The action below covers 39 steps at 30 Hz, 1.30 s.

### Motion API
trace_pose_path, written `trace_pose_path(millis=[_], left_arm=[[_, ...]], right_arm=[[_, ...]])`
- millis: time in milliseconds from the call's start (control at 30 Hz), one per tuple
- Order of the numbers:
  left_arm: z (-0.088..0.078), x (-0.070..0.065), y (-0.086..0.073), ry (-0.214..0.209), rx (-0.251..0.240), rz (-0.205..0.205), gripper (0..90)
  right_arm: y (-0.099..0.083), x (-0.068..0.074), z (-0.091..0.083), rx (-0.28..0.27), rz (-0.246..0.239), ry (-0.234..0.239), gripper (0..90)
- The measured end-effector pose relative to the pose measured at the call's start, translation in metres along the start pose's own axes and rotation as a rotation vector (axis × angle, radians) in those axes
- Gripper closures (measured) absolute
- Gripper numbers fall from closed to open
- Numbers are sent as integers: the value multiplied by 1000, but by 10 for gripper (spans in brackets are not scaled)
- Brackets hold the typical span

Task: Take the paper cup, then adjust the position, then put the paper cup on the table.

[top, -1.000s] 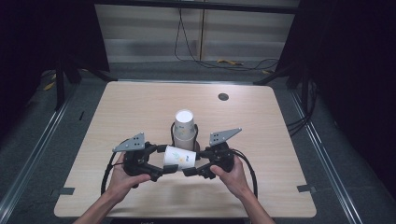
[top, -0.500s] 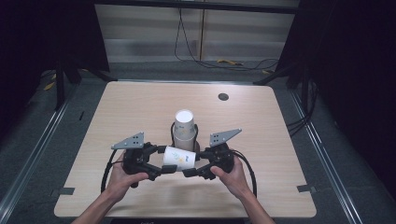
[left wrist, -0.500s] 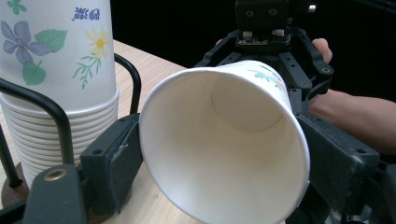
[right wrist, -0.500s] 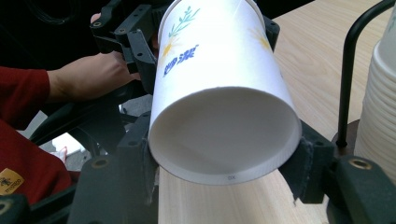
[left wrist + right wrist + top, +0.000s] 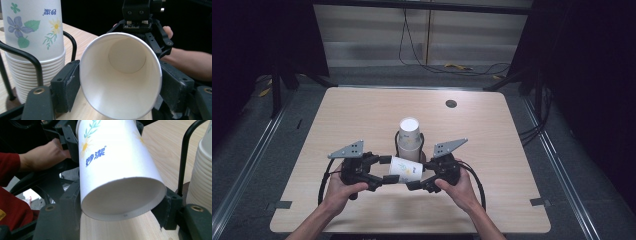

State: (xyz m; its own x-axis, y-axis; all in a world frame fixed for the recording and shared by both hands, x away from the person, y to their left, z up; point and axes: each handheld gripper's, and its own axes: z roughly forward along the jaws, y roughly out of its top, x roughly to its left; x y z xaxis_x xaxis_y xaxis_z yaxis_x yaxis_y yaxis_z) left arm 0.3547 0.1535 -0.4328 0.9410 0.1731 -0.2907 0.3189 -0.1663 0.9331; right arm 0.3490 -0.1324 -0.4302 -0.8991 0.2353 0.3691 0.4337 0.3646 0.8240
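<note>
A flowered paper cup [image 5: 406,170] lies on its side above the table, held between both grippers. My left gripper [image 5: 388,169] is shut on its rim end; in the left gripper view its open mouth [image 5: 120,82] faces me between the pads. My right gripper [image 5: 418,175] has the cup's base [image 5: 122,197] between its jaws. These have just been opening a little, and the pads still touch both sides of the base. Just behind stands a stack of upturned cups [image 5: 410,132] in a black wire holder [image 5: 37,62].
The wooden table [image 5: 492,150] has a small dark round hole [image 5: 451,103] at the back right. The cup stack [image 5: 202,170] and a holder wire [image 5: 183,157] stand close beside the right gripper. Cables lie on the floor behind the table.
</note>
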Motion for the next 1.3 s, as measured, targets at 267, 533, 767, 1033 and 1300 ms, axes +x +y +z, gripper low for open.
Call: trace_pose_path(millis=[267,533,767,1033,1300], left_arm=[[1,-3,0,13,7,-9,256],[-2,-3,1,40,15,1,258],[-9,-1,3,88,12,-6,257],[-19,3,3,139,29,-12,257],[-33,10,1,175,41,-40,257]], right_arm=[[0,2,4,32,-13,-50,273],[0,3,3,26,-11,-91,181],[0,1,-5,8,-1,-137,153],[-2,0,-16,-19,7,-180,146],[-6,-6,-26,-43,30,-245,146]])
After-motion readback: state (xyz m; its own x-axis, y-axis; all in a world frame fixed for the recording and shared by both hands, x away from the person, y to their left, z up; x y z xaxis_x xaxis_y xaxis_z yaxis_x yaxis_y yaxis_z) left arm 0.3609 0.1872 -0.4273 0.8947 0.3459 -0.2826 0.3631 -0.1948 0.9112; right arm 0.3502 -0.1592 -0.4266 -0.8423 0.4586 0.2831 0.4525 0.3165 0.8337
